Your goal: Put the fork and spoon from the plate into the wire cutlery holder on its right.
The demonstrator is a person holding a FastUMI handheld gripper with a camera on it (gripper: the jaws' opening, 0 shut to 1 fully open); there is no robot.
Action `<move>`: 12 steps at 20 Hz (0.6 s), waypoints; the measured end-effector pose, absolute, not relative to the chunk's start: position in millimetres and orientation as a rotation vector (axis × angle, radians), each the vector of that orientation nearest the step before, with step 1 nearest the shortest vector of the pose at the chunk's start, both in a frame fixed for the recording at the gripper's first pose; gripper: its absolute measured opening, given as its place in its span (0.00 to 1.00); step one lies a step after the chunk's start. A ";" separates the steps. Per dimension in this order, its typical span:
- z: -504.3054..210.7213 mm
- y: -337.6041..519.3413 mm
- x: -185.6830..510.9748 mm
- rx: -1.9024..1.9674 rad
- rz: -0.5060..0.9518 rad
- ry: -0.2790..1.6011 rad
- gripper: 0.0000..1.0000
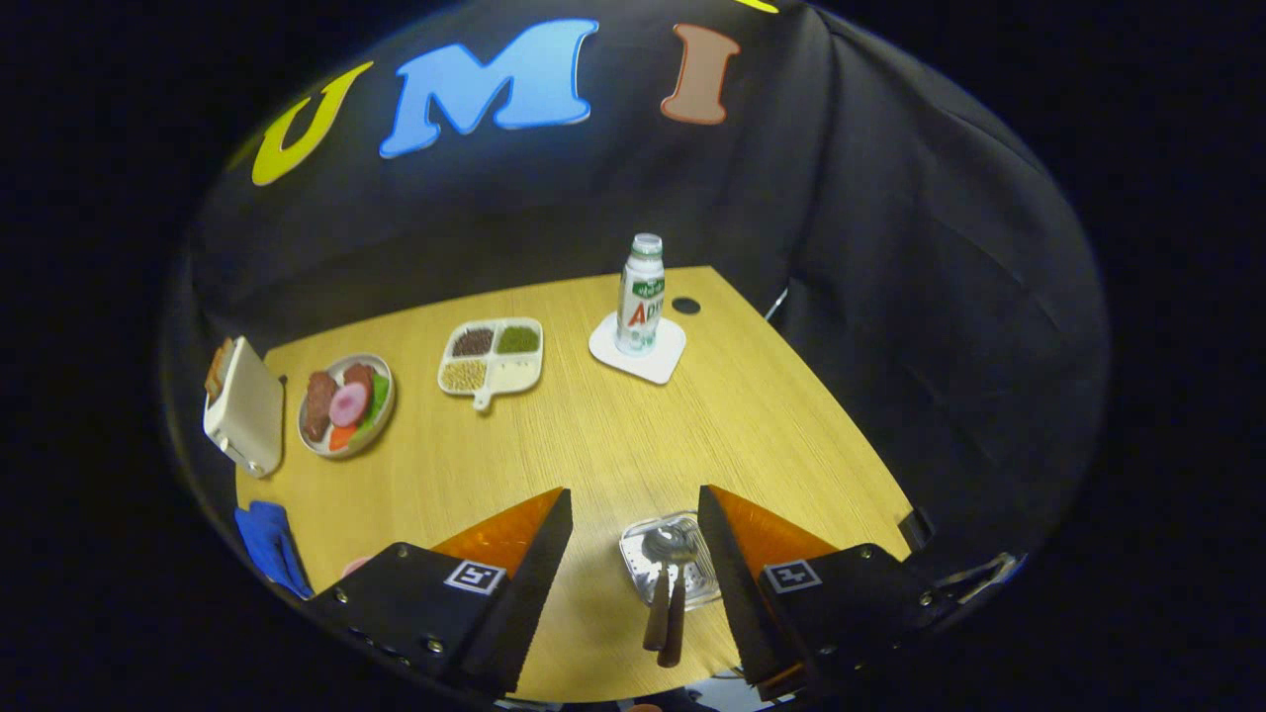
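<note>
A: Where do the fork and spoon [667, 593] lie from the gripper [634, 514]?

B: Between its 2 fingers, low down and nearer the right one. They rest side by side on a small clear plate [643, 569] on the wooden table [613, 435].

A: And the fingers?

B: Spread wide apart, holding nothing. Neither touches the cutlery.

A: Which way do the 2 pieces point?

B: Heads lie on the plate, toward the bottle [641, 294] at the far side of the table; the dark handles run back off the plate's near rim toward the gripper. So the long axis runs roughly along the fingers' own line, tilted slightly.

A: So a grasp?

B: I'd judge the fingers must come down over the handles and close across them. I can't make out which piece is the fork.
</note>
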State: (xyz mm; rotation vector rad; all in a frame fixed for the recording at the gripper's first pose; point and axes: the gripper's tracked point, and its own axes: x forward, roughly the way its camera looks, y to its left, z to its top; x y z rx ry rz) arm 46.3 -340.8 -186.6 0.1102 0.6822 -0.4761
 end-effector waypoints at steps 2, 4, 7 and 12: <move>-147.2 -337.9 53.5 0.077 -0.460 0.534 0.80; -107.3 -327.7 63.1 0.073 -0.426 0.402 0.80; -56.5 -314.4 74.6 0.031 -0.387 0.261 0.80; -12.4 -284.5 86.2 0.015 -0.334 0.099 0.79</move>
